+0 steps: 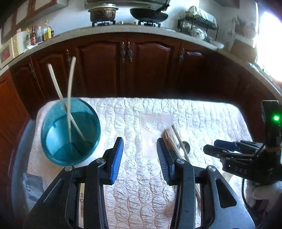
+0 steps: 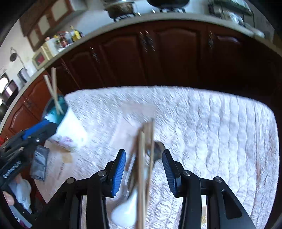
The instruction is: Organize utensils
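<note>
In the left wrist view, the left gripper [image 1: 140,158] fills the lower centre of the frame. Its blue-padded jaws stand apart over bare quilted cloth [image 1: 134,185], and nothing lies between them.

In the right wrist view, the right gripper [image 2: 144,170] occupies the lower centre. Its jaws also stand apart. The utensil pile lies on the cloth between and below them, and the pads do not press on it. The same gripper appears at the right edge of the left wrist view [image 1: 214,148], carrying a lit green lamp.

The utensil pile consists of:
- Wooden chopsticks [image 2: 141,172]: thin, pale brown sticks lying roughly parallel, running from the bottom edge toward mid-frame. Motion blur prevents a count.
- A white spoon [image 2: 126,209]: its broad, rounded end lies at the bottom of the frame, just left of the sticks.
- A dark metal spoon [image 2: 157,149]: its bowl shows just right of the sticks, near the right pad.

In the left wrist view, the chopsticks [image 1: 176,139] lie right of centre, partly behind the right-hand jaw.

Farther off, at the left of the frame, stands a blue translucent cup [image 1: 70,132]. It holds two pale chopsticks [image 1: 69,98] that cross each other and lean out above the rim.

A flat translucent sheet [image 1: 156,126] lies on the cloth at mid-frame.

Dark wooden cabinets [image 1: 141,70] cross the upper frame. Above them, the counter carries a pot [image 1: 103,13] and a wok [image 1: 149,14].
</note>
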Demonstrator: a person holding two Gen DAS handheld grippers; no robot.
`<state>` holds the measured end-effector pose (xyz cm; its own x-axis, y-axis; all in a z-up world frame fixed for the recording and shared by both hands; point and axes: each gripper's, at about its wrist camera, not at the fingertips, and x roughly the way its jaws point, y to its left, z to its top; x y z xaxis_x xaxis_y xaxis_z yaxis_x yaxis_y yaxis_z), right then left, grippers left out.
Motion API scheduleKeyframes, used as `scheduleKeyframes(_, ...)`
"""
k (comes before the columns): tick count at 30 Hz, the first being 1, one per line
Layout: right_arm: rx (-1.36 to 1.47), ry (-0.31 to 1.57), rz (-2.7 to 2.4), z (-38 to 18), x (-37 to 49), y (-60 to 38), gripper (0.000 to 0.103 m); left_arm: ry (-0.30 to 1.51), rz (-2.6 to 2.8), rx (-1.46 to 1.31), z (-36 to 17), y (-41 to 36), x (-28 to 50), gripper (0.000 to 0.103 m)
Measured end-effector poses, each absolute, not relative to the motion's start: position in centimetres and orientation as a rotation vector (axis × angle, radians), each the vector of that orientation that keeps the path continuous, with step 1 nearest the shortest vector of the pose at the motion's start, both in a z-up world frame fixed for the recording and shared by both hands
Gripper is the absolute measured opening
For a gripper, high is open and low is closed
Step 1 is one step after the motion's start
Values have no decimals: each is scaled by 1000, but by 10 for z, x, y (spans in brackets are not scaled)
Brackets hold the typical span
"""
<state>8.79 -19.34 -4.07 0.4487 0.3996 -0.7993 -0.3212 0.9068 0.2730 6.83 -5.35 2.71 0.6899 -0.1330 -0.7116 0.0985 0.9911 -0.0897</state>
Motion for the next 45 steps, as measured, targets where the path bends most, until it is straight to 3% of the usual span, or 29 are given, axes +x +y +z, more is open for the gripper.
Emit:
scheduleKeyframes(8,130,1100,438,-84,98,-200,41,880,-133,-58,-2,-55,83,38)
scheduleKeyframes(15,162,1145,447,-106,118,-194,29,929,-147,-56,-18,-59,87,38)
scheduleKeyframes(24,136,1147,465,-110,161,-169,24,1004,-204,-70,-35,-73,99,38)
scheduleKeyframes(27,131,1170,486,-118,177,-161,9,1039,-252,-66,-41,-86,107,38)
scheduleKeyframes(35,134,1169,459,-119,175,-194,8,1124,-327,-54,-66,-120,132,37)
scheduleKeyframes(41,150,1184,430,-123,172,-223,8,1175,-326,-111,-82,-124,154,18)
scheduleKeyframes(42,152,1186,429,-124,170,-226,8,1174,-338,-126,-82,-124,155,9)
scheduleKeyframes(45,148,1195,424,-127,166,-234,8,1158,-330,-91,-76,-120,150,5)
